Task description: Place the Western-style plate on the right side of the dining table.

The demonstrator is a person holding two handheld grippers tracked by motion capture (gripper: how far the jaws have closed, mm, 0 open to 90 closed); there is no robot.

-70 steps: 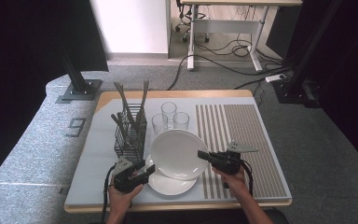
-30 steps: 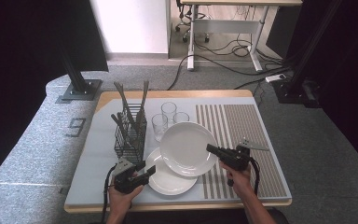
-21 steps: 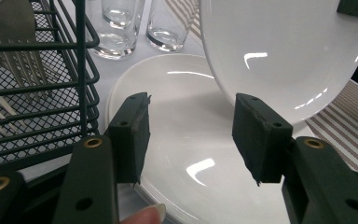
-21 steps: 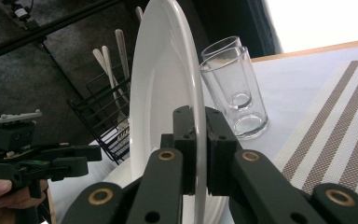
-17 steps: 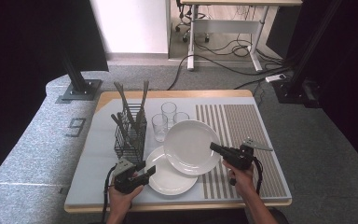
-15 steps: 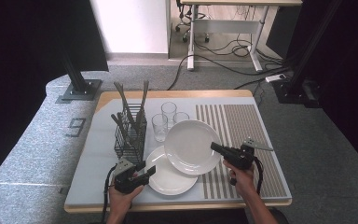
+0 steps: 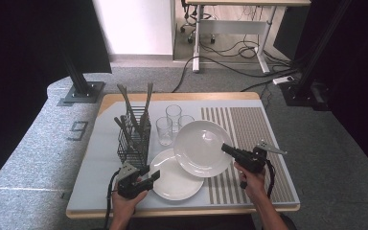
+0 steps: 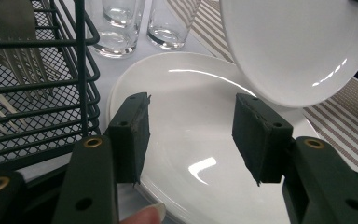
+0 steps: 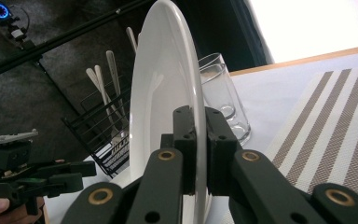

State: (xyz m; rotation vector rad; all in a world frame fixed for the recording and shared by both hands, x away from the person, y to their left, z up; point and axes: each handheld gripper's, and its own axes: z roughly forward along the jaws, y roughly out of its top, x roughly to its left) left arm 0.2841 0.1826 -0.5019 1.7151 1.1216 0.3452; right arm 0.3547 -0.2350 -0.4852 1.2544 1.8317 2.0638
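Observation:
My right gripper (image 7: 225, 148) is shut on the right rim of a white plate (image 7: 199, 146), holding it tilted above the table. In the right gripper view the plate (image 9: 161, 84) stands edge-on between the shut jaws of the right gripper (image 9: 198, 140). A second white plate (image 7: 172, 184) lies flat on the table, partly under the raised one. My left gripper (image 7: 153, 176) is open at that plate's left rim. In the left gripper view, the left gripper (image 8: 191, 135) has its jaws wide apart over the flat plate (image 8: 191, 84), with the raised plate (image 8: 298, 42) above it.
A black wire cutlery basket (image 7: 133, 139) with forks stands left of the plates. Three empty glasses (image 7: 164, 130) stand behind them. A brown striped mat (image 7: 249, 124) covers the table's right part, under the right hand.
The right gripper has carried its plate rightward, off the lower plate and toward the striped mat. The left gripper has stayed in place, open.

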